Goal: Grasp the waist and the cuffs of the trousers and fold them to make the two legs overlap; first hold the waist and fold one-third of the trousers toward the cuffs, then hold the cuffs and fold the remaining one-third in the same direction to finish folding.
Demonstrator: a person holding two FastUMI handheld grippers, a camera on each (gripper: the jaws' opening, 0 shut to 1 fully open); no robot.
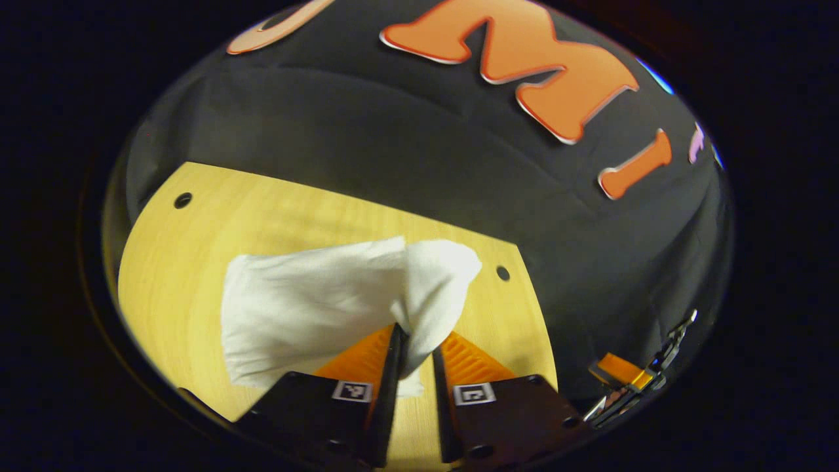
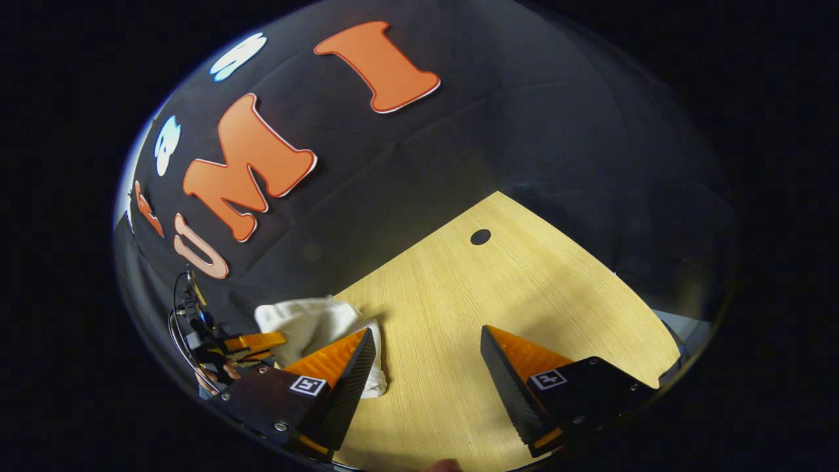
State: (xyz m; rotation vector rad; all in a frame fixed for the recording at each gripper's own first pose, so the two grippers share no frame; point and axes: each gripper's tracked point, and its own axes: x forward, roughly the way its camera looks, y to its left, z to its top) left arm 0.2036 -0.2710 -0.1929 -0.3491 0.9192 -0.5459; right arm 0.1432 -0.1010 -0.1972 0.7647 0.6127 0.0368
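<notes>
- In the left gripper view, the left gripper (image 1: 417, 351) reaches forward from six o'clock, tilted down at the table; its jaws are narrow and pinch a raised fold of the white cloth trousers (image 1: 314, 308), which lifts into a peak just above the fingertips.
- The rest of the white trousers lies bunched on the table toward nine o'clock of that pinch, near the table's middle.
- In the right gripper view, the right gripper (image 2: 427, 344) hangs over bare wood with its jaws wide apart and nothing between them.
- There the trousers (image 2: 308, 324) sit at about eight o'clock, partly behind the gripper's left finger (image 2: 341, 367); whether cloth and finger touch cannot be told.
- The left gripper (image 2: 252, 342) shows far off at eight o'clock, just beside the cloth.
- The light yellow wooden table (image 1: 196, 262) has small dark round holes (image 1: 183, 200) near its far corners.
- The black cloth wall (image 1: 393, 144) stands behind the table.
</notes>
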